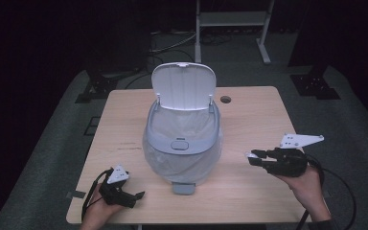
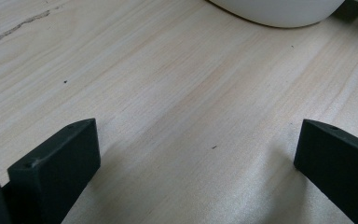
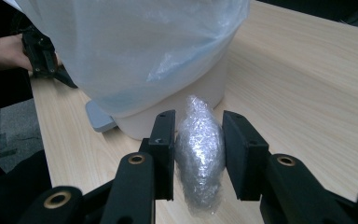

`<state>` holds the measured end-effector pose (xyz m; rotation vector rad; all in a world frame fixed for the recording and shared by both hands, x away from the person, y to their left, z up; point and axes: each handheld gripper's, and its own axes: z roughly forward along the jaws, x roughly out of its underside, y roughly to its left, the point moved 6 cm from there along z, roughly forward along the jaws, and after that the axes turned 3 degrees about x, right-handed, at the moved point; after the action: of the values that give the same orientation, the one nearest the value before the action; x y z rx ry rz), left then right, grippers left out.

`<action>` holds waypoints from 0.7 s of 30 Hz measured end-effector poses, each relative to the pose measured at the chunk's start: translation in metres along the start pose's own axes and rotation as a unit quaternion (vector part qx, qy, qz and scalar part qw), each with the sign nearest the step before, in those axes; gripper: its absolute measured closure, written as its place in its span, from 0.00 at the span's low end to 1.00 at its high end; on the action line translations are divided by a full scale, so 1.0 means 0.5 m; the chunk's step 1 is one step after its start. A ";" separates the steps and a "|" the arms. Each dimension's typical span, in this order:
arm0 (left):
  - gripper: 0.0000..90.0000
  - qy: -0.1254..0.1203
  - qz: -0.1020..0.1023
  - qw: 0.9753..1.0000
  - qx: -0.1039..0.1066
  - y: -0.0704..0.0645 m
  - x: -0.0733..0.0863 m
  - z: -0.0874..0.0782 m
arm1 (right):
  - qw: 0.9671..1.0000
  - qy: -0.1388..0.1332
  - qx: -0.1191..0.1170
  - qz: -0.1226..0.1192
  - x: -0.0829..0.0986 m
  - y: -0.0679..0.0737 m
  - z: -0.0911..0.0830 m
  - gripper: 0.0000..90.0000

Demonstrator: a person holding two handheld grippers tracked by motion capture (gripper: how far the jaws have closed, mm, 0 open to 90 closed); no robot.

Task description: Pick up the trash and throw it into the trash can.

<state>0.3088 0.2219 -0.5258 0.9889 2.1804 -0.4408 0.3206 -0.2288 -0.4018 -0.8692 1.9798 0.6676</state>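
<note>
The right hand-held gripper [image 3: 198, 158] is closed on a wad of plastic wrap [image 3: 200, 154], held beside the bin [image 1: 183, 139], whose lid [image 1: 184, 86] stands open, probably to receive it. The left hand-held gripper [image 2: 196, 163] rests wide open on the table [image 2: 168, 93].

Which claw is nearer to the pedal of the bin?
Left. The left claw rests just left of the pedal; the right claw hovers farther away, up to its right.

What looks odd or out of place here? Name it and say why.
Nothing is spilled or broken. The bin stands upright with its lid open. Its clear liner bag billows loosely over the outside of the rim instead of fitting snugly. The right gripper holds a crumpled wad of clear plastic.
</note>
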 end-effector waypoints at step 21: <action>0.00 0.000 0.000 1.000 0.000 0.000 0.000 0.000 | 0.999 -0.027 -0.027 -0.017 -0.070 0.023 -0.006 0.73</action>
<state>0.3087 0.2220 -0.5258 0.9896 2.1807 -0.4402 0.3242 -0.2125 -0.3687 -0.9068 1.9026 0.7203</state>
